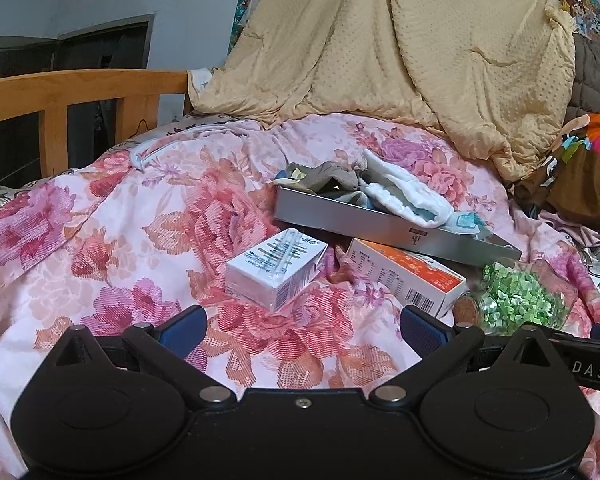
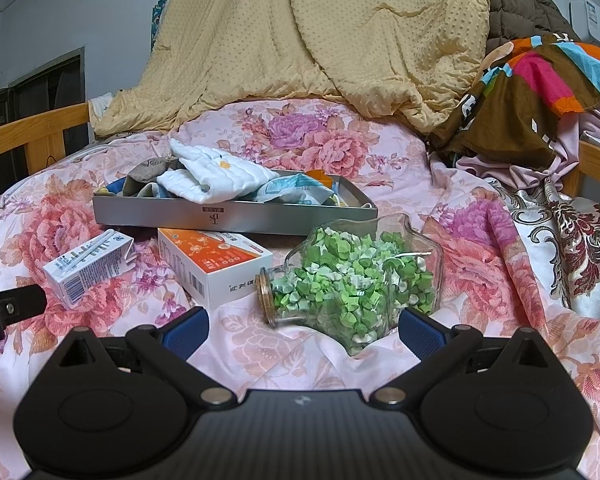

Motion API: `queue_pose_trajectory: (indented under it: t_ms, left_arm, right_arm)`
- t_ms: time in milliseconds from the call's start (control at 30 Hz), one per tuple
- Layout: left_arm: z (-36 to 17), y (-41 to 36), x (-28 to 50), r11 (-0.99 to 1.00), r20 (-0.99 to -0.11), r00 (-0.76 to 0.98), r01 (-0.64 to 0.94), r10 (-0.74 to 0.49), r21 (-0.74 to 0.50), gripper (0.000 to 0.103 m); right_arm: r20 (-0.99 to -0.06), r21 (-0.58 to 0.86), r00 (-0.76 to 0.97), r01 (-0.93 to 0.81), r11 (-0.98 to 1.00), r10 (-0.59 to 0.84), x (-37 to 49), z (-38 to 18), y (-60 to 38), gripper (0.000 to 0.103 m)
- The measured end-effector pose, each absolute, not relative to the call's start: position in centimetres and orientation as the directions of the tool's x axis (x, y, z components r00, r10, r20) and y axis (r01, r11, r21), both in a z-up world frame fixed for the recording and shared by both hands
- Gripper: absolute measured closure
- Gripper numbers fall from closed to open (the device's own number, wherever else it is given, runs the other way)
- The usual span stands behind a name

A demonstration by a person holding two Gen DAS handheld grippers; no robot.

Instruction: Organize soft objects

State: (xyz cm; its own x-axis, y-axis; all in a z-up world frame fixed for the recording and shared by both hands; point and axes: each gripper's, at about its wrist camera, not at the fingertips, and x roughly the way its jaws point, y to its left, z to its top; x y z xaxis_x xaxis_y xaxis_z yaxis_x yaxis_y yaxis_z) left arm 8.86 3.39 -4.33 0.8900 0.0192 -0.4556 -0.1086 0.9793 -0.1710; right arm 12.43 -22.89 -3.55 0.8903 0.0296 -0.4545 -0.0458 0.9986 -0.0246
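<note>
A shallow grey tray (image 1: 384, 226) (image 2: 236, 214) lies on the floral bedspread. It holds soft items: a white quilted cloth (image 1: 404, 196) (image 2: 216, 180), a grey-brown cloth (image 1: 332, 178) (image 2: 148, 172) and a light blue packet (image 2: 296, 190). My left gripper (image 1: 304, 320) is open above bare bedspread, just short of a white carton (image 1: 276, 272). My right gripper (image 2: 304, 328) is open too, its fingers either side of the near end of a glass jar of green paper bits (image 2: 352, 280). Nothing is held in either gripper.
An orange-and-white box (image 1: 408, 276) (image 2: 216, 264) lies partly under the tray's front edge. A beige quilt (image 2: 320, 40) is heaped behind, a colourful brown blanket (image 2: 540, 92) at the right. A wooden bed rail (image 1: 60, 96) runs along the left.
</note>
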Motion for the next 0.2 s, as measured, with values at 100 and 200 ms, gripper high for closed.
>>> queue_pose_trajectory:
  t_ms: [100, 200]
  left_arm:
    - [-4.28, 3.45, 8.92, 0.979, -0.459, 0.888, -0.112, 0.021, -0.173, 0.001]
    - [-4.28, 3.59, 8.97, 0.978, -0.46, 0.888, -0.111, 0.019, -0.175, 0.001]
  right_arm:
    - [-0.458, -0.023, 0.889, -0.045, 0.999, 0.03, 12.44, -3.65, -22.87, 0.0]
    - [-0.46, -0.022, 0.887, -0.045, 0.999, 0.029, 12.49, -3.62, -22.85, 0.0]
